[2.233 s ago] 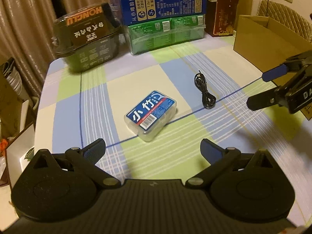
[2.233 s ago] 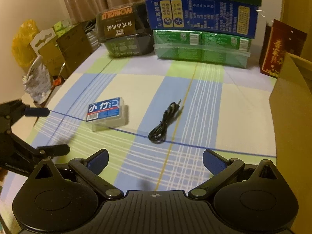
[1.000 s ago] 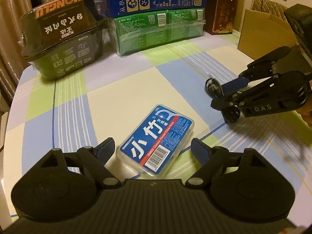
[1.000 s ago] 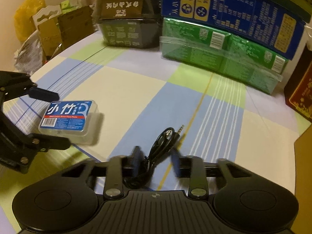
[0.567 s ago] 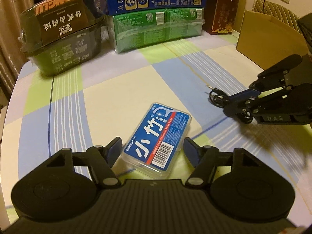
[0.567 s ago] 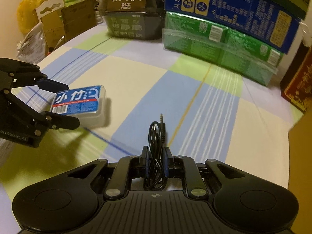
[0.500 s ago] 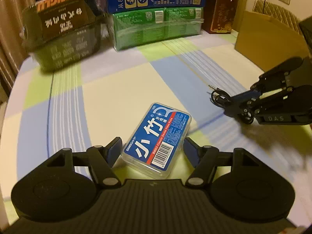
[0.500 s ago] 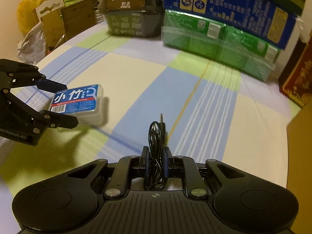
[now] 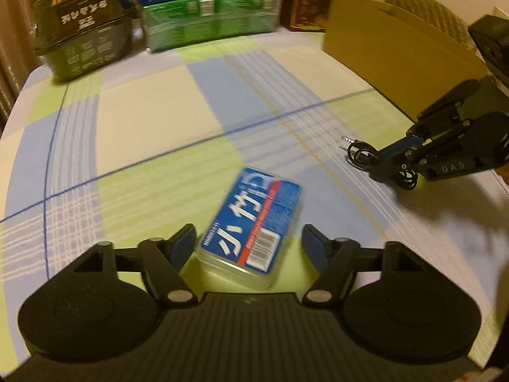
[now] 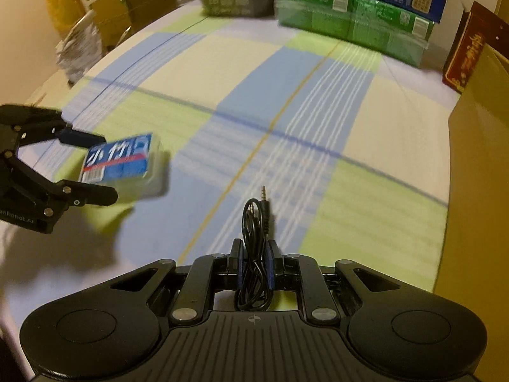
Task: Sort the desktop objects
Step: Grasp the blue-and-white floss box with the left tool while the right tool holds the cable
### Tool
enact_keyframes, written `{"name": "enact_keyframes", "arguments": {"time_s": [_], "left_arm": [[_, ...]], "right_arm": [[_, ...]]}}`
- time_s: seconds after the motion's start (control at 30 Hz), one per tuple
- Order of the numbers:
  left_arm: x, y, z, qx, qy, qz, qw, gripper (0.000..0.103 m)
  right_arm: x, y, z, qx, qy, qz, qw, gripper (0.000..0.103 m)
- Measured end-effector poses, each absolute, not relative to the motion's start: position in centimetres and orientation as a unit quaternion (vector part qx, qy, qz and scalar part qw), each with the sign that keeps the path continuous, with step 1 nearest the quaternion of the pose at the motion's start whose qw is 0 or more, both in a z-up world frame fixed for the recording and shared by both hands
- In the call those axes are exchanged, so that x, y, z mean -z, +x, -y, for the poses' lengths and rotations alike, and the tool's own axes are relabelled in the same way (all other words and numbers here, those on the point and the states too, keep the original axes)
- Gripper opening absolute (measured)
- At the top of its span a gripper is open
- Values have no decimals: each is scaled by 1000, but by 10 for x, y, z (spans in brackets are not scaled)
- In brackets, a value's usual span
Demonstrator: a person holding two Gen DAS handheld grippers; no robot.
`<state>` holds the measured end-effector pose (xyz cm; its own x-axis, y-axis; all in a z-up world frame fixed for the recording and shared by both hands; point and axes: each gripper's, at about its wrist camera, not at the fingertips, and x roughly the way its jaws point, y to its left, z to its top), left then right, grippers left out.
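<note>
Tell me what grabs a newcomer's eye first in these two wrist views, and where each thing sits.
The blue-labelled clear plastic box stands out first, lying between the open fingers of the left gripper near the front of the checked tablecloth. Next is the coiled black audio cable, pinched in the shut right gripper, its plug pointing forward. Behind, blue and green cartons are stacked at the far edge, with a cardboard box on the right.
</note>
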<state>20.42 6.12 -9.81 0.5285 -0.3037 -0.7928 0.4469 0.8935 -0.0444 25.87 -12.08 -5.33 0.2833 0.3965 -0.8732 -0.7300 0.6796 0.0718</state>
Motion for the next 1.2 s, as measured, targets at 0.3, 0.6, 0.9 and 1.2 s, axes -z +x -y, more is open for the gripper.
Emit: {"name": "enact_keyframes", "arguments": {"time_s": [0.3,0.6,0.9,1.2], "left_arm": [[97,200,-54,224,85,-424,873,75],[104,209,-52,220,91,-426,873,75],[109,213,-49,221,100,-430,870,63],[116,210,-46,209,112,-432,870,54]], "right_arm": [[57,249,145,-368,-155,-452,798,38],[67,247,132,-396,-178,-414,800,39],[70,247,131,-402,-184,-401,803,38],[69,246,130,-398,-189,-402,803,23]]}}
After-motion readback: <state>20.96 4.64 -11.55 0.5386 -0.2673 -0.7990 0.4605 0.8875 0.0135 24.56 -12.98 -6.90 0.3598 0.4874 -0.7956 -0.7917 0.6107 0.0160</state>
